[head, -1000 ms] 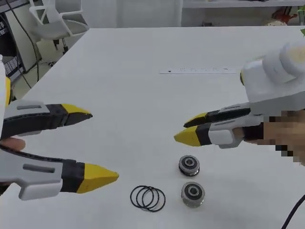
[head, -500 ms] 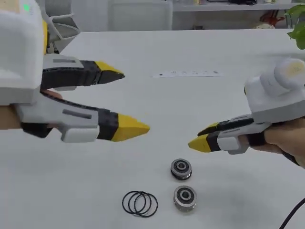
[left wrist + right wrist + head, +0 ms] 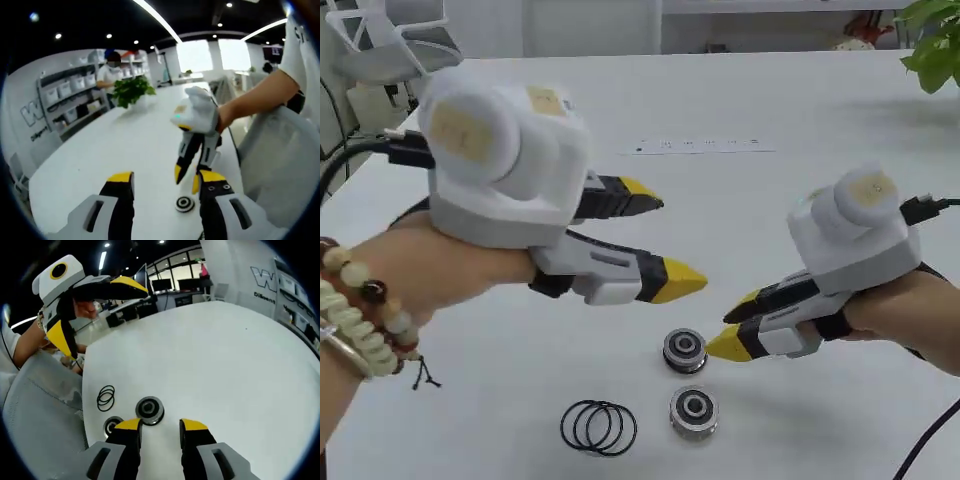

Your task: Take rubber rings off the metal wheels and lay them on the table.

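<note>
Hovering above the white counter [image 3: 800,110], the left gripper [image 3: 682,243] has its jaws spread wide — nothing between them. The right gripper [image 3: 730,325] is lower, its jaws parted a little and empty. Its lower tip is just beside one wheel [image 3: 684,350]; contact is not clear. A second wheel [image 3: 693,411] lies flat close by, nearer the person. Three black rings [image 3: 598,427] lie overlapping on the counter, left of the second wheel and apart from it — whether any ring remains on either wheel cannot be told.
</note>
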`<state>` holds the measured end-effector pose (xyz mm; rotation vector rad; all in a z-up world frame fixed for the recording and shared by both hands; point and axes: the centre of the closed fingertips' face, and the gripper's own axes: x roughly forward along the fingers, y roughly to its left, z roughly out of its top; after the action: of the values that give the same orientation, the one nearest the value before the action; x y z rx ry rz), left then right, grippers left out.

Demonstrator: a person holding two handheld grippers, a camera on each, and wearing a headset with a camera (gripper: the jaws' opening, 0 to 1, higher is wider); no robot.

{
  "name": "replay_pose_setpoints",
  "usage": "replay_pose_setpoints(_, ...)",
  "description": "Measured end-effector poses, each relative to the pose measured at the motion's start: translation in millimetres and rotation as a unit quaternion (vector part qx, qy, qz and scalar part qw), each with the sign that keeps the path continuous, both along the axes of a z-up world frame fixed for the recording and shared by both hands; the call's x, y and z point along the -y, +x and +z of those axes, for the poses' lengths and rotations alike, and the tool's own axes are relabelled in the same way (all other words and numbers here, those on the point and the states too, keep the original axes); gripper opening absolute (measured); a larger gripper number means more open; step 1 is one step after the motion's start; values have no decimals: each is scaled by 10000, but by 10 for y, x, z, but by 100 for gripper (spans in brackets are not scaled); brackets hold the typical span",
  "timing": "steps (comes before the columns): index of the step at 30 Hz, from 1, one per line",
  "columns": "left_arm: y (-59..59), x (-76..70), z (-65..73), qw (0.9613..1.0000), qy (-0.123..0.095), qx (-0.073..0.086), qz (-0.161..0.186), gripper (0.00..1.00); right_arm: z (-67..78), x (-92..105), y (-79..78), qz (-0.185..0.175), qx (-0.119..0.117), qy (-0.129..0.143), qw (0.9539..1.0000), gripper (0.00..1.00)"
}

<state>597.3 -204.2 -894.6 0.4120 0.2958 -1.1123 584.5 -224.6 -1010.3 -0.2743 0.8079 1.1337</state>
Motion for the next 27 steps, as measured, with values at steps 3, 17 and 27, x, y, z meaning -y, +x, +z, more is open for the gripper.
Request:
replay_pose_setpoints(3, 42, 35, -194, 9998, 27, -168, 43, 49, -20, -19, -13, 62, -3, -42, 10000, 28)
replay_pose_setpoints(17, 19, 51, -889, 9982, 129, -567, 134, 34, -122, -66, -26, 211, 10, -20, 9998, 26)
replay_pose_setpoints(27, -30, 42, -1034, 9965, 54, -817, 182, 19, -160, -117, -64, 290, -15, 11, 9996, 24)
